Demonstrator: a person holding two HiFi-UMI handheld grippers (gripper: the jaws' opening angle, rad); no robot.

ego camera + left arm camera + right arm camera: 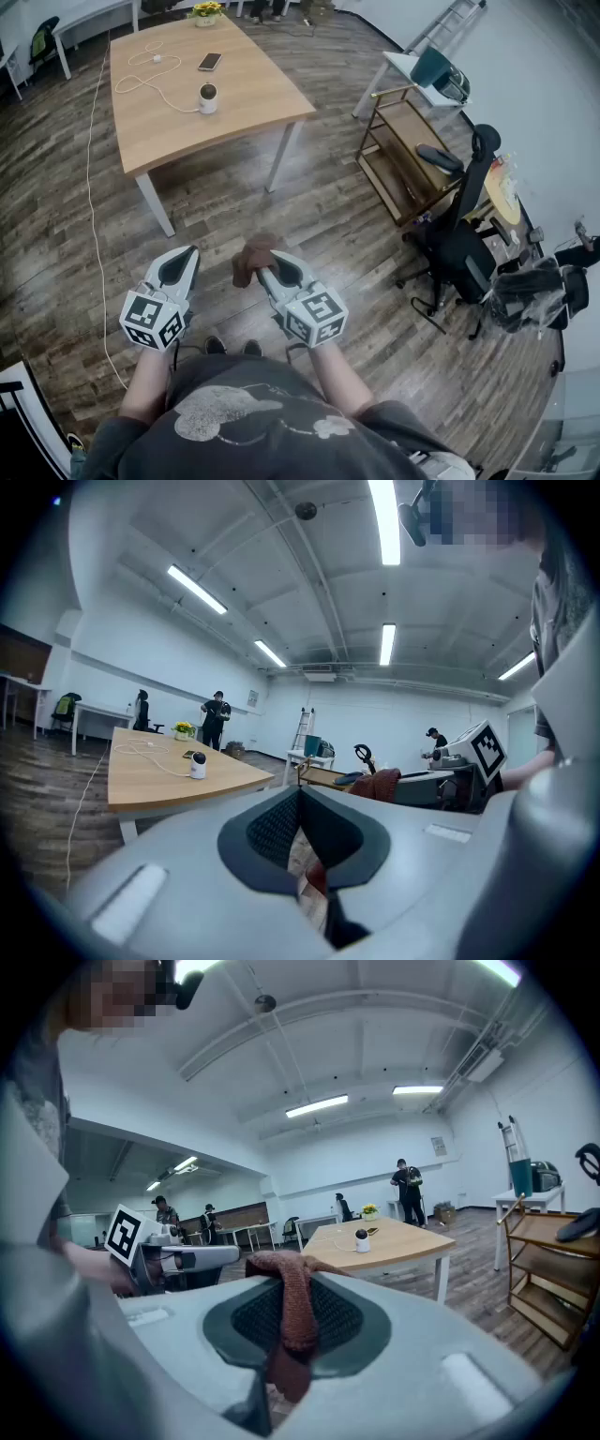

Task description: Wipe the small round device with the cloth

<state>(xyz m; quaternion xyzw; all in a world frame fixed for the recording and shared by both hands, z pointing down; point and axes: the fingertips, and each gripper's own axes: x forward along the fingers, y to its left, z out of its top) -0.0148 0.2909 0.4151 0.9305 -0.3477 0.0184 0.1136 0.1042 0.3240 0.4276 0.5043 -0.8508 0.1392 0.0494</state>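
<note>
The small round white device (207,97) stands on a wooden table (253,98) far ahead of me, with a white cable running to it. It also shows small in the left gripper view (198,765) and the right gripper view (362,1239). My right gripper (265,268) is shut on a brown cloth (253,259), which drapes over its jaws (292,1307). My left gripper (184,255) hangs beside it with its jaws closed together and nothing in them (300,797). Both grippers are held low over the floor, well short of the table.
A phone (210,62) and a flower pot (206,12) also sit on the table. A wooden shelf cart (403,155) and a black office chair (459,239) stand to the right. People stand far off in the room (217,719).
</note>
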